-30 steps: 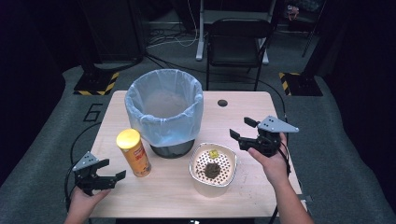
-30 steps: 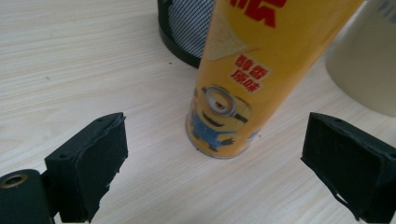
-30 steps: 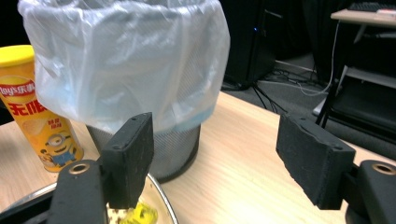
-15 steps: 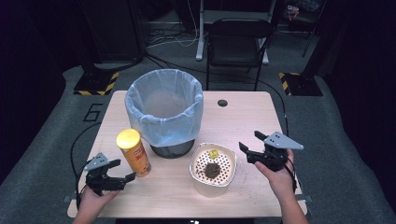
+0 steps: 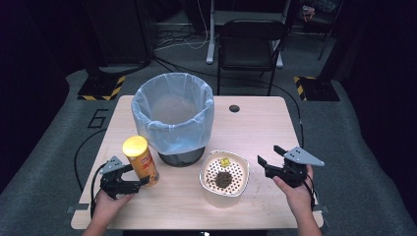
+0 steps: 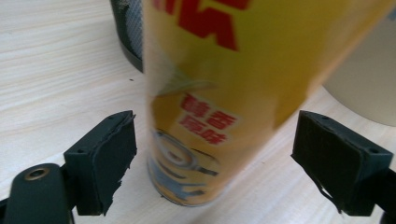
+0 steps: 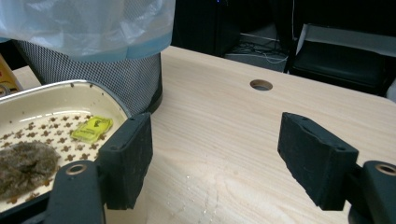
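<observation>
Reaching for the yellow snack can [image 5: 140, 164], the left gripper [image 5: 129, 180] brackets its lower body at the near-left part of the table [image 5: 275, 128]; in the left gripper view the can [image 6: 224, 107] stands upright between the two pads [image 6: 109, 161], which have just been closing yet stand a little off its sides, so nothing is pinched; the step in hand, as I judge it, is the grasp of the can, probably to carry it to the lined waste bin [image 5: 173, 118] just behind it. The right gripper [image 5: 272, 161] hovers spread just right of the white perforated tray [image 5: 223, 175]; in its own view the tray's rim [image 7: 70, 88] lies by the left pad, and dark crumbs and a yellow tag rest inside; the jaws hold nothing. The next move calls for the left jaws to finish closing squarely on the can, low and centred, since a tall cylinder may tip if nudged on one side; the right should then settle onto the tray's rim.
</observation>
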The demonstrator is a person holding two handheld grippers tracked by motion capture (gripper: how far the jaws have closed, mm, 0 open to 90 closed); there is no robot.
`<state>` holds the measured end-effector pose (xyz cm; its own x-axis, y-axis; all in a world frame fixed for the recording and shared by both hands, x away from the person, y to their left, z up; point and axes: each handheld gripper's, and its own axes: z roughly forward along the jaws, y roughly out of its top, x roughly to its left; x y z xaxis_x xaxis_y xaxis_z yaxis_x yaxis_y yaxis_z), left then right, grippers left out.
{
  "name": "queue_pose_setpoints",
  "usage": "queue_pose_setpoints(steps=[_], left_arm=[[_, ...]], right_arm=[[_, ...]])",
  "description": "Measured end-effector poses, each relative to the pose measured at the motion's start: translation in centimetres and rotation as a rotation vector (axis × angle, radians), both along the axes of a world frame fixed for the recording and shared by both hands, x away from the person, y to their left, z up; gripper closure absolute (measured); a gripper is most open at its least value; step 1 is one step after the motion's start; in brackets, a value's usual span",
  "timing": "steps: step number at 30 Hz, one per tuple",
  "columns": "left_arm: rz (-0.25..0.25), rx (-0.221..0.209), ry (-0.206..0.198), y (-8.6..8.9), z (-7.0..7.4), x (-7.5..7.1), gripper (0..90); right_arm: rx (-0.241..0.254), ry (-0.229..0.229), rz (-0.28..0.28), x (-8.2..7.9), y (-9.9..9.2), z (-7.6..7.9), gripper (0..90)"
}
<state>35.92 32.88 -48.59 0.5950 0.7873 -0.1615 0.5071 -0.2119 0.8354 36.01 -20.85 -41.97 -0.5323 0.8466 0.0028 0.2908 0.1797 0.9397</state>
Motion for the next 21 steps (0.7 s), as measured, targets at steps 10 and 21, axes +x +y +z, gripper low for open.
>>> queue_pose_setpoints(steps=[10,21], left_arm=[[-0.035,0.047,-0.007,-0.7,-0.5,0.6,14.8],[-0.022,0.078,-0.019,-1.1,-1.2,0.9,18.3]], right_arm=[[0.001,0.029,-0.032,-0.1,-0.5,-1.2,26.2],[0.019,0.059,-0.034,-0.1,-1.0,-2.3,26.2]])
